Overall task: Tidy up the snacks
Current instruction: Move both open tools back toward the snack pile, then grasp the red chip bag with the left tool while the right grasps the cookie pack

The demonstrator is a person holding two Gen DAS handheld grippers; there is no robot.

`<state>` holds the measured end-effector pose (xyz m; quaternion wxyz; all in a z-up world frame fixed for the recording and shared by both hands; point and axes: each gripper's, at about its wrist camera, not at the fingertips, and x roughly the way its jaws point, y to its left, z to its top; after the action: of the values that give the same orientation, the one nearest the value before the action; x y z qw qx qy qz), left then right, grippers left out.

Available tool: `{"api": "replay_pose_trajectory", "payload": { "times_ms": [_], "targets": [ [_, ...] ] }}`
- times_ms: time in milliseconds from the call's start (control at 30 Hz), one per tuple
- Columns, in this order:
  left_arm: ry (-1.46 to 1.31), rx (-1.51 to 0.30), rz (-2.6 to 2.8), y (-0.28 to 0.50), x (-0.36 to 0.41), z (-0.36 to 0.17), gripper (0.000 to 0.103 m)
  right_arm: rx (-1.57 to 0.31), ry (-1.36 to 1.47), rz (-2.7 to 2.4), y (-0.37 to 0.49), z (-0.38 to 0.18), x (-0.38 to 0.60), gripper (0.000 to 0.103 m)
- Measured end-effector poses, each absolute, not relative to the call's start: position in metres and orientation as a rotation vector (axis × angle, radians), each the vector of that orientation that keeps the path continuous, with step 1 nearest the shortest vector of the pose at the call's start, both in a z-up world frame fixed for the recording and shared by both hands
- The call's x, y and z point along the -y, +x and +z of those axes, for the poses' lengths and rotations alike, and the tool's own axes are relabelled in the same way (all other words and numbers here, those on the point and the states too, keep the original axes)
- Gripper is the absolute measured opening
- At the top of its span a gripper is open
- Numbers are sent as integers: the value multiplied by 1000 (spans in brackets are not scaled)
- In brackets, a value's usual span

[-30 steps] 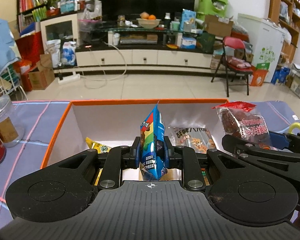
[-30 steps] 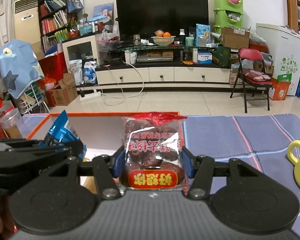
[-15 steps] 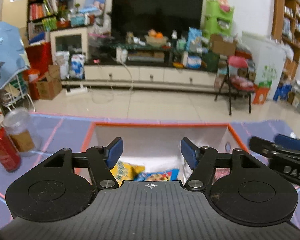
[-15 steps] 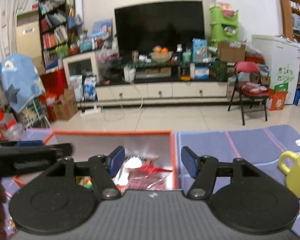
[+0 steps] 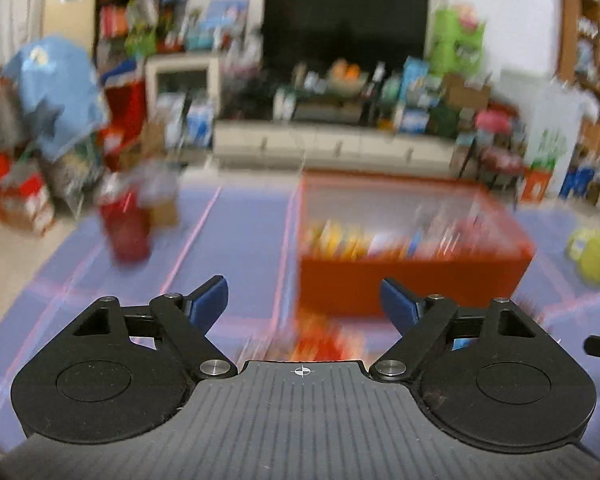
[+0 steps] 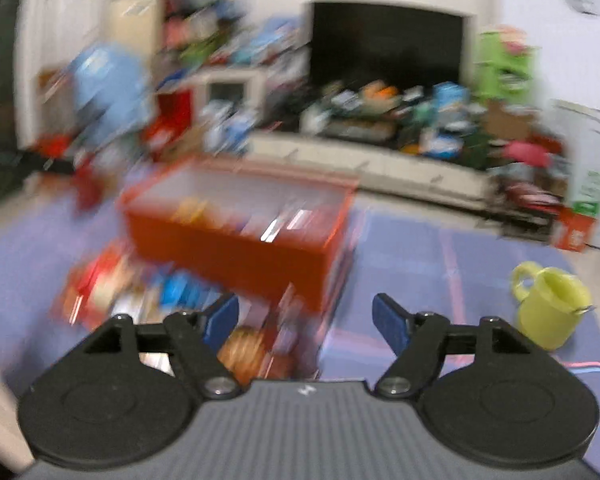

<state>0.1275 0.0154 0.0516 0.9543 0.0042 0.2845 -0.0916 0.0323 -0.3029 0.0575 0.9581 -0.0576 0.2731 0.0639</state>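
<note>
Both views are smeared with motion blur, so I go by the larger shapes. My left gripper (image 5: 302,300) stands wide, its blue pads (image 5: 208,298) well apart with nothing between them; its jaws have just been opening. My right gripper (image 6: 305,316) is also wide and empty, and its jaws have just been opening too.

The orange box (image 5: 412,280) sits on the purple tablecloth (image 5: 236,232), ahead and to the right of my left gripper and ahead and to the left of my right one. Inside it I see a row of snack packets (image 5: 380,240), yellow, white and blue, too blurred to tell apart. More loose snacks (image 6: 140,292) lie on the cloth just in front of the box's near wall, with a round orange-brown packet (image 6: 246,350) nearest my right gripper's left finger.

A red can (image 5: 126,226) and a clear jar (image 5: 162,196) stand together toward the left edge of the table. A yellow mug (image 6: 550,304) stands upright toward the right edge, well apart from the box.
</note>
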Motion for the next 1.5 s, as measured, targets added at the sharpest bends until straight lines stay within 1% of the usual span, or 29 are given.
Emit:
{"api": "replay_pose_trajectory", "payload": {
  "times_ms": [33,100,233,333,400,600,633,667,700,733,900,1033,1067,1100,1133,1200,1233,1267,1300,1367,1467,1500],
  "targets": [
    [5,-626,-174,127,-24,39,63,-586,-164,174,30,48,299,75],
    [-10,-679,-173,131,-31,26,62,-632,-238,252,29,31,293,76],
    [-34,-688,-173,142,-31,12,64,-719,-258,268,37,5,298,77],
    [-36,-740,-190,158,-22,-1,63,-736,-220,277,41,-5,305,77],
    [-25,-762,-228,166,-12,-8,63,-733,-222,279,41,-13,303,79],
    [75,-770,-232,187,18,-22,67,-759,-212,310,57,-26,295,82],
    [84,-774,-232,190,21,-25,64,-766,-189,317,61,-28,297,82],
    [82,-784,-239,192,23,-28,64,-776,-165,319,63,-29,300,82],
    [70,-794,-250,194,25,-30,59,-786,-138,321,65,-29,303,82],
    [58,-807,-265,197,27,-32,56,-787,-111,323,66,-30,307,82],
    [150,-803,-249,197,39,-39,56,-788,-112,312,64,-31,306,82],
    [145,-804,-242,197,38,-43,56,-770,-117,302,65,-31,299,82],
    [140,-805,-239,196,39,-44,56,-766,-118,303,65,-31,298,82],
    [138,-805,-236,196,38,-45,53,-763,-117,304,65,-31,296,82],
    [143,-804,-229,195,39,-44,50,-762,-116,305,66,-31,295,81],
    [158,-799,-223,194,40,-43,48,-768,-123,311,69,-29,292,69],
    [163,-798,-221,192,41,-44,48,-773,-134,311,70,-27,289,57],
    [166,-796,-221,191,41,-44,48,-779,-144,303,70,-25,286,54],
    [166,-794,-221,190,41,-44,48,-785,-150,293,69,-23,284,54],
    [165,-795,-226,190,41,-44,47,-800,-135,296,68,-23,283,75],
    [137,-801,-225,193,37,-43,44,-801,-146,299,66,-24,281,71],
    [125,-804,-224,194,35,-43,42,-806,-137,300,67,-24,282,72]
  ]
}}
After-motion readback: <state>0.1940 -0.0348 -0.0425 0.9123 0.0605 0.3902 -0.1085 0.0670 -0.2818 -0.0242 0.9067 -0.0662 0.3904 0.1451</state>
